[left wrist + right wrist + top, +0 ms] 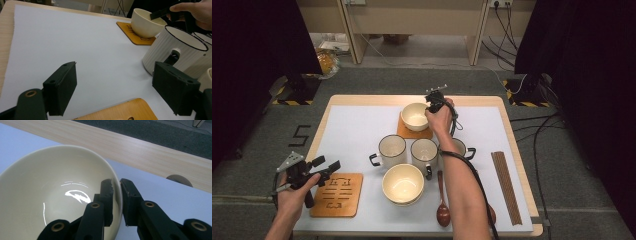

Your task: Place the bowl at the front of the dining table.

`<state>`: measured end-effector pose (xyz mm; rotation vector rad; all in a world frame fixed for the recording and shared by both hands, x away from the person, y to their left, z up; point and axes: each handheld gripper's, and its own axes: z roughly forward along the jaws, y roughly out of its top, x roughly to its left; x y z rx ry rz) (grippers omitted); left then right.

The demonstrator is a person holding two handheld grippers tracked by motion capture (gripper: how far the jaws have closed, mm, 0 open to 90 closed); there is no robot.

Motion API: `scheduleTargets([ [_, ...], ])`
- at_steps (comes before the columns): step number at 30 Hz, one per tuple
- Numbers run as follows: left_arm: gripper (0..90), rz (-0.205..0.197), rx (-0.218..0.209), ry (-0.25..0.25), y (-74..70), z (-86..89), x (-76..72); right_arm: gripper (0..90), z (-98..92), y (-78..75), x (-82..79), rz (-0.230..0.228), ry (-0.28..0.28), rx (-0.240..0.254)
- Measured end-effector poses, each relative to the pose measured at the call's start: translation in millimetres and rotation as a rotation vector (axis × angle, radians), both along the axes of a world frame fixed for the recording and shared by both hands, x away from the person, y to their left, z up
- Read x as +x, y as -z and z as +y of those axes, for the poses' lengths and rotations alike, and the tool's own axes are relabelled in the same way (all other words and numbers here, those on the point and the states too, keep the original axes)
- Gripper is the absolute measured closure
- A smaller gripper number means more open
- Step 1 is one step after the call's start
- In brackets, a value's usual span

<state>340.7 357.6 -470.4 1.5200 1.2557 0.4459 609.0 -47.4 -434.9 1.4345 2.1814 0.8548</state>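
A cream bowl (414, 116) (62, 190) sits on a wooden coaster (404, 131) at the back middle of the white mat. My right gripper (434, 102) (117, 182) straddles the bowl's right rim, one jaw inside and one outside. A thin gap shows beside the inner pad, so the pads stand open around the rim. In the left gripper view that bowl (143, 25) rests flat on its coaster (125, 27), with the right gripper (160, 13) over it. My left gripper (324, 167) (112, 82) hovers open and empty at the near left, by a second coaster (337, 195).
Three white mugs (392, 149) (424, 150) (460, 146) stand in a row mid-table. A second cream bowl (403, 183) sits in front of them, with a wooden spoon (442, 210) to its right. A brown ribbed strip (506, 185) lies near the right edge.
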Motion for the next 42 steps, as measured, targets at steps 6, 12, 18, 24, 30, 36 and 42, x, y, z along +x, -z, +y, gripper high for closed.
scheduleTargets([
  [6,19.2,0.0,-0.001,0.0,-0.2,-0.5,-0.3,73.9,-0.6,-1.2,-0.8,0.004,0.0,0.003],
  [12,19.2,0.0,0.0,-0.002,-0.2,0.1,-0.6,65.8,0.3,-3.6,-2.4,-0.003,0.004,0.023],
  [18,19.2,0.002,0.0,-0.004,0.6,0.8,-0.8,58.4,0.9,-8.6,-5.7,0.003,0.002,0.045],
  [24,19.2,-0.002,-0.005,-0.006,-0.9,0.3,-1.5,51.9,-1.6,-14.6,-11.2,0.003,0.004,0.054],
  [30,18.9,-0.003,0.005,-0.015,-1.0,-0.9,-1.3,49.3,-5.2,-18.8,-16.7,0.01,0.014,0.065],
  [36,18.8,-0.003,0.011,-0.025,-0.3,-0.8,-1.4,48.4,-8.1,-23.2,-21.9,0.01,0.023,0.072],
  [42,18.7,-0.004,0.009,-0.03,-1.1,-1.8,-1.7,47.7,-8.7,-27.4,-29.3,0.011,0.029,0.077],
])
